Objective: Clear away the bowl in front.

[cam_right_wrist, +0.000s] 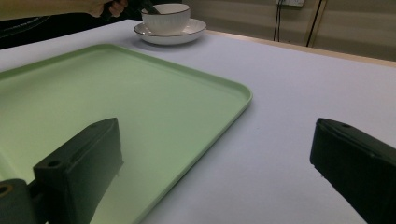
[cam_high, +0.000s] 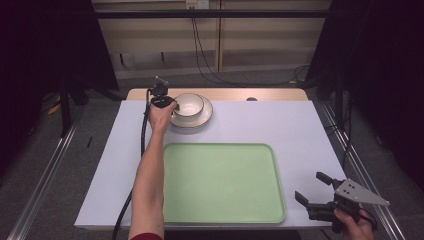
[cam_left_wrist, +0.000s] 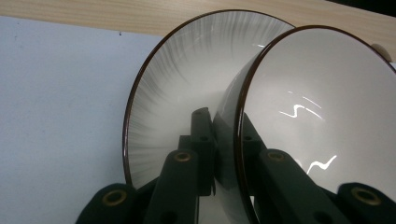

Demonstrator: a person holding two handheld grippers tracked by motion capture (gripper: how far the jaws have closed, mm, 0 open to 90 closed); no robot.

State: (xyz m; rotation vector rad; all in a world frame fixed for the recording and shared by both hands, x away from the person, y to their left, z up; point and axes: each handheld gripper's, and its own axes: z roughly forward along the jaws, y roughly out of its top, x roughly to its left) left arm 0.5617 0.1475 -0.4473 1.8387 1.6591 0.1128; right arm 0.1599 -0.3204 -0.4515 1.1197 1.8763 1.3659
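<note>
A white bowl [cam_high: 188, 103] with a dark rim stands on a white plate [cam_high: 200, 119] at the back of the table. My left gripper [cam_high: 172, 105] is at the bowl's left side and shut on its rim. In the left gripper view the gripper [cam_left_wrist: 223, 119] has one jaw outside the bowl [cam_left_wrist: 317, 116] and one inside, over the plate [cam_left_wrist: 187, 79]. My right gripper [cam_high: 309, 185] is open and holds nothing, low at the front right, beside a light green tray [cam_high: 220, 182]. The right gripper view has its jaws [cam_right_wrist: 217, 135] wide apart over the tray's corner [cam_right_wrist: 116, 93], with the bowl [cam_right_wrist: 166, 16] far off.
A pale cloth [cam_high: 300, 130] covers the table, and a strip of bare wood [cam_high: 270, 94] runs along its far edge. The left gripper's black cable [cam_high: 144, 135] trails down beside the forearm. Metal rails [cam_high: 45, 180] run along the floor on both sides.
</note>
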